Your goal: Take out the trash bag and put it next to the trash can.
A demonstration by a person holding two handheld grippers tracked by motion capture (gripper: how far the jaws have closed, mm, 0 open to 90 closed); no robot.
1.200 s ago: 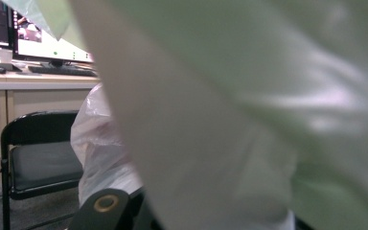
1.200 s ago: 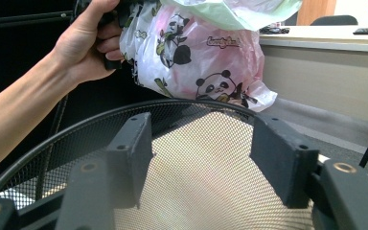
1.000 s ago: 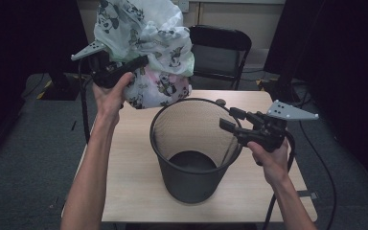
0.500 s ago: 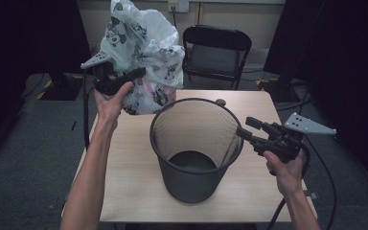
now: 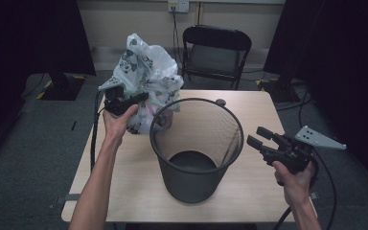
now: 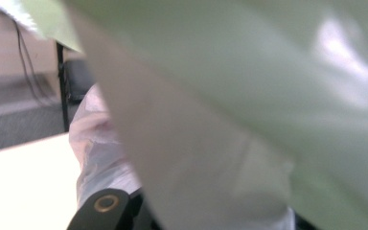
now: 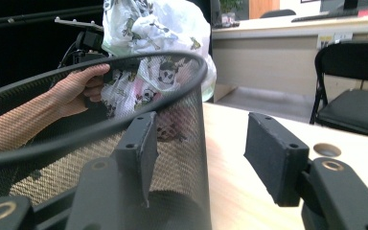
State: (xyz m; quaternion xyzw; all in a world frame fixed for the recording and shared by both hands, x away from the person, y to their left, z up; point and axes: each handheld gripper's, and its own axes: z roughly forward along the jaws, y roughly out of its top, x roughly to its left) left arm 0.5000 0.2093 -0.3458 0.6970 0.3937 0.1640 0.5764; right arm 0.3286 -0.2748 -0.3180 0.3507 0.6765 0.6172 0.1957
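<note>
The left gripper's (image 5: 133, 99) fingers are closed on the white printed plastic bag (image 5: 146, 76), which the left hand (image 5: 117, 122) holds up above the far left part of the surface (image 5: 124, 191). In the left gripper view the pale film of the bag lies blurred right against the camera, hiding the fingers. The bag hangs just beside the rim of the black mesh wastebasket (image 5: 196, 143), at its far left side; whether they touch I cannot tell.

The right gripper's (image 5: 261, 136) fingers (image 7: 273, 158) stand wide apart with nothing between them. The right hand (image 5: 294, 179) holds this gripper near the basket's right wall, clear of the rim. The wastebasket stands upright in the middle of the wooden surface. Beyond the surface, a black folding chair (image 5: 215, 50) faces it.
</note>
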